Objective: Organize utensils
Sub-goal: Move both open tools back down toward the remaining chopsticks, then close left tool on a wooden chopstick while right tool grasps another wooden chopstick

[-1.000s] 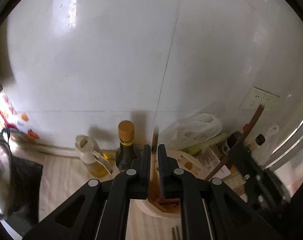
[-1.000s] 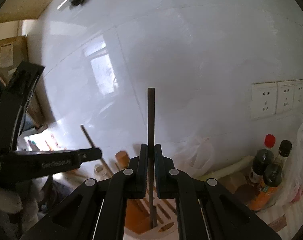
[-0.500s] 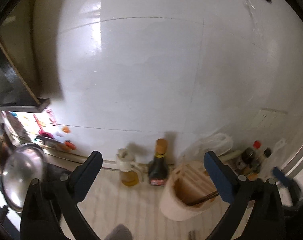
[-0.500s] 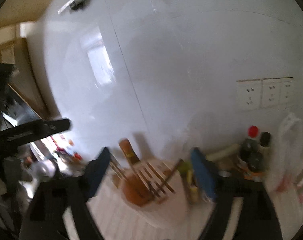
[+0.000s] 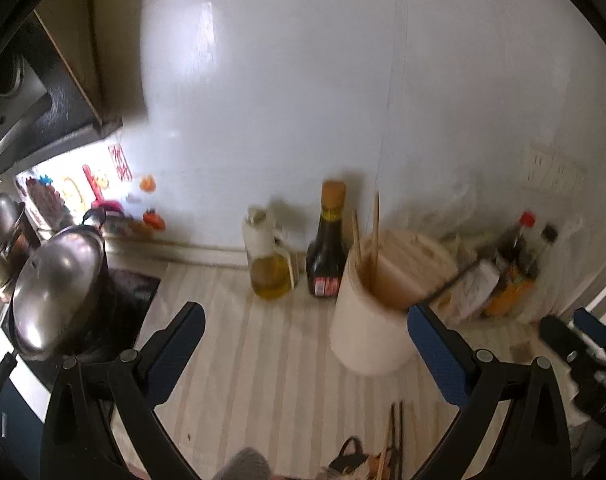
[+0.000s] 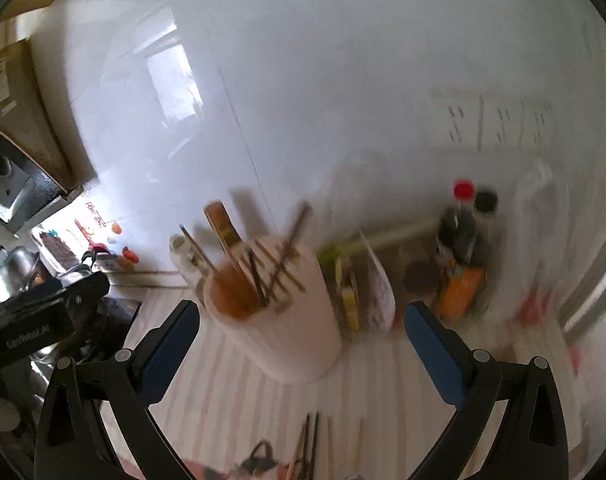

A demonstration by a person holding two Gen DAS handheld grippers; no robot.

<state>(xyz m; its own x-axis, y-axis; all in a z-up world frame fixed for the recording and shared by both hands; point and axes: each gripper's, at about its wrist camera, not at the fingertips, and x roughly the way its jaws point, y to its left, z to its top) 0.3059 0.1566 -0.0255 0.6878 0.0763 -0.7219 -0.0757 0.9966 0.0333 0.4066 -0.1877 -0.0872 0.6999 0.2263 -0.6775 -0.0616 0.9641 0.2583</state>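
A white utensil holder (image 5: 373, 320) stands on the striped counter and holds several chopsticks (image 5: 375, 236); it also shows in the right wrist view (image 6: 287, 312) with several chopsticks (image 6: 263, 268) sticking out. My left gripper (image 5: 303, 332) is open and empty, pulled back in front of the holder. My right gripper (image 6: 303, 328) is open and empty, just in front of the holder. More loose chopsticks (image 5: 395, 436) lie on the counter near me, also in the right wrist view (image 6: 309, 444).
An oil jug (image 5: 269, 264) and a dark sauce bottle (image 5: 329, 248) stand against the white wall left of the holder. Bottles (image 6: 463, 232) and packets (image 6: 367, 292) crowd the right corner. A steel pot lid (image 5: 55, 280) and stove are at left.
Both grippers were shut on chopsticks over the holder a second ago. Both have opened, the chopsticks now stand in the holder, and both grippers have drawn back.
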